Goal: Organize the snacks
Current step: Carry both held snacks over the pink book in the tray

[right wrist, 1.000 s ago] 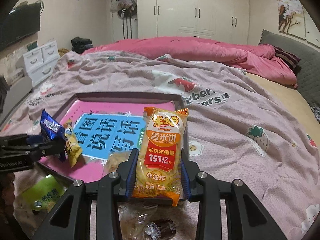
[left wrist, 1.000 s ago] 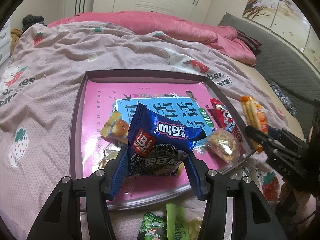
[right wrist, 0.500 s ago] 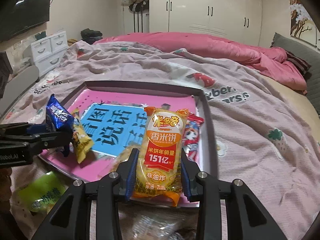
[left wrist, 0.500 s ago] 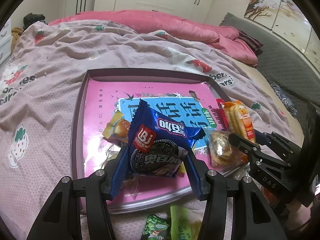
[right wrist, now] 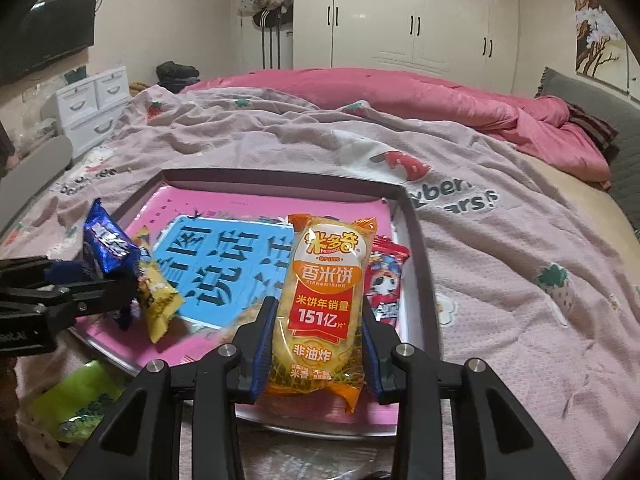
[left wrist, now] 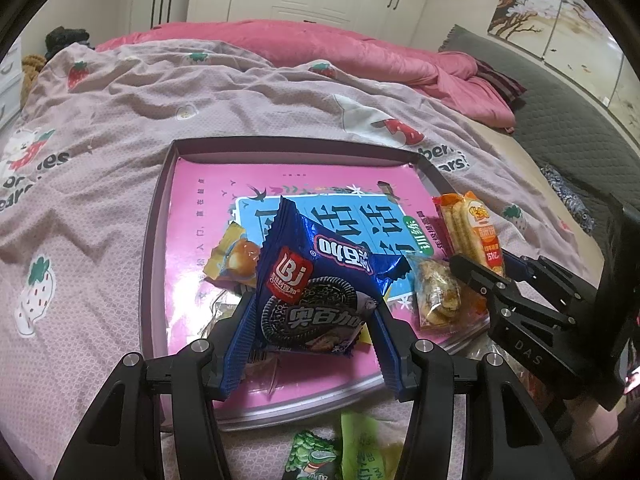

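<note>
On a bed spread with a strawberry-print quilt (right wrist: 500,280), a shallow dark-rimmed tray (right wrist: 418,248) lined with a pink-and-blue sheet takes in snacks. The left gripper (left wrist: 312,316) is clamped on a blue cookie packet (left wrist: 316,288), held tilted above the tray's near half. The right gripper (right wrist: 316,344) pinches an orange-and-yellow rice cracker pack (right wrist: 326,300) upright above the tray's near right corner, just inside the right rim.

The far half of the tray lies open, its back wall and left wall clear of snacks. On the liner, a small yellow cake wrapper (left wrist: 232,258) sits left of the cookie packet, a clear-wrapped pastry (left wrist: 438,296) lies near the right edge, and a red packet (right wrist: 386,284) lies against the right rim beside the rice cracker pack. Green packets (left wrist: 340,448) wait on the quilt just outside the tray's near rim. Beyond the right rim the quilt is bare.

Against the view of a second ago, the left gripper and cookie packet sit as they were. The right gripper has shifted inward: its rice cracker pack, then outside the right rim, now hangs over the tray, close to the clear-wrapped pastry.
</note>
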Demonstrator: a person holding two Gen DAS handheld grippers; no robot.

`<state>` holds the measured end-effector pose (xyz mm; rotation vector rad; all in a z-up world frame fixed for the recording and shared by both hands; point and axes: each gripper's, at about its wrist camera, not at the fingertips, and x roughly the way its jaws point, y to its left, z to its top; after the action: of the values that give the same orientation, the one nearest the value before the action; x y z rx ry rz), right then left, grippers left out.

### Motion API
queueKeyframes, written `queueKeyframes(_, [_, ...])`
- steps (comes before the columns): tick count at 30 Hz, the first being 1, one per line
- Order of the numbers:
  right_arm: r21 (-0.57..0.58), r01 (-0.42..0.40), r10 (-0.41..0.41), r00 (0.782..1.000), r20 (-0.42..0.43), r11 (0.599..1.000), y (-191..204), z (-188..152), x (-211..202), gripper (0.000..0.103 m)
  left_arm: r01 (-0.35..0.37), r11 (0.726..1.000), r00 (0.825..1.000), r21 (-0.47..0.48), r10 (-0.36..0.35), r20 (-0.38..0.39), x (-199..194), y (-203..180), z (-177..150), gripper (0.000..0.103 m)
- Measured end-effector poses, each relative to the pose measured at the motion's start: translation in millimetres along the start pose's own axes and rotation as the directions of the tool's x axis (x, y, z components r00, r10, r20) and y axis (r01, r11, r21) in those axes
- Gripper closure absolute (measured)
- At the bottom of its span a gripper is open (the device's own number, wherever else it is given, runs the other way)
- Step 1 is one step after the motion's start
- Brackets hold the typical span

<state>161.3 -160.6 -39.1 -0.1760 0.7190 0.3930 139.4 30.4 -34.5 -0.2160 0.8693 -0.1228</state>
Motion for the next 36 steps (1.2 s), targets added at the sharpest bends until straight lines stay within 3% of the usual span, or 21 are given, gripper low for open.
queueKeyframes(4, [-0.006,0.059,-0.059,0.998,-0.001,0.998,-2,-1,1,0.065,0.000,1.000,1.000,0.002,0.000,0.000,0,0,0,0.047])
queueKeyframes(9, [-0.003,0.068,-0.069,0.998,-0.010,0.998,-5,-3,2,0.065,0.001,1.000,1.000,0.004,-0.001,0.000,0,-1,0,0.047])
queueKeyframes(19, [0.026,0.027,-0.027,1.000,-0.010,0.999,-9,-5,-3,0.065,0.002,1.000,1.000,0.013,-0.002,-0.003,1,-2,1,0.047])
queueKeyframes(36, [0.026,0.023,-0.023,0.999,-0.023,0.999,-12,-13,-14,0.064,0.005,1.000,1.000,0.012,-0.005,-0.007,1,-3,1,0.046])
